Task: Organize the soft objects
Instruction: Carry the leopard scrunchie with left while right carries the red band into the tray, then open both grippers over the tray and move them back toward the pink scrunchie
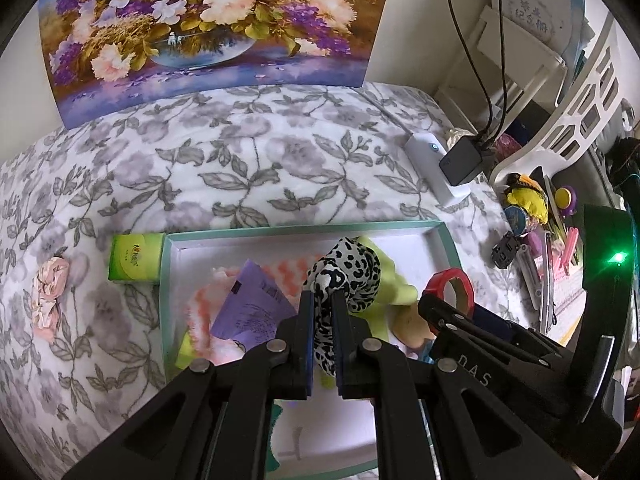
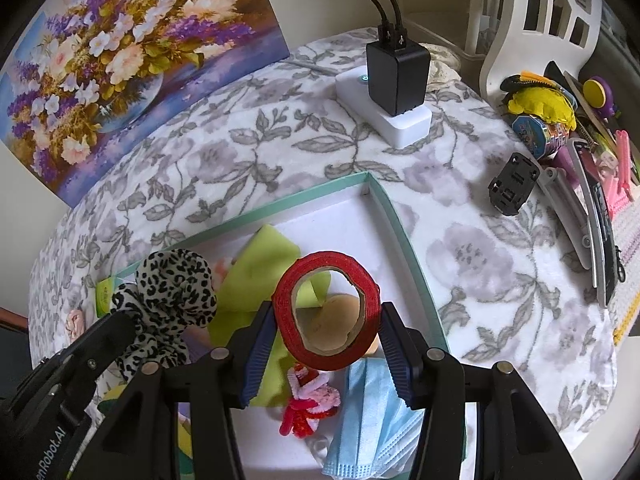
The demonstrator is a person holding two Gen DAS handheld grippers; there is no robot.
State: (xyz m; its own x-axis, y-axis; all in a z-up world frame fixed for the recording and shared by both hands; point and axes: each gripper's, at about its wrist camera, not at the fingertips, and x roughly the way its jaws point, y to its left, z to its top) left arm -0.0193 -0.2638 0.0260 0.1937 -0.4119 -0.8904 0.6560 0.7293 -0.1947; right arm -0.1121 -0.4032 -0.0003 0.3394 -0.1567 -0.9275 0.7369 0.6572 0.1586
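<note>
Both grippers loaded above the teal-rimmed box [image 2: 404, 236].

Left gripper [image 1: 322, 300]: jaws narrow, pinched on a leopard-print fabric scrunchie [image 1: 352, 272], lifted over the box's lime-green cloth [image 1: 394, 292] and orange-and-white fuzzy cloth [image 1: 280, 276]. Right gripper [image 2: 326, 320]: jaws spread about halfway, clamped on either side of a red tape roll [image 2: 320, 264], standing on edge above a blue face mask [image 2: 368, 412] and a red-and-pink pipe-cleaner twist [image 2: 308, 404] inside the box on the floral tabletop [image 2: 480, 280].

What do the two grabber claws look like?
Both are black plastic. The left gripper has flat dark blue pads and round silver pins at its joints. The right gripper has ribbed blue pads and the same pins. White letters are printed on their sides, and a green light glows on the right one.
</note>
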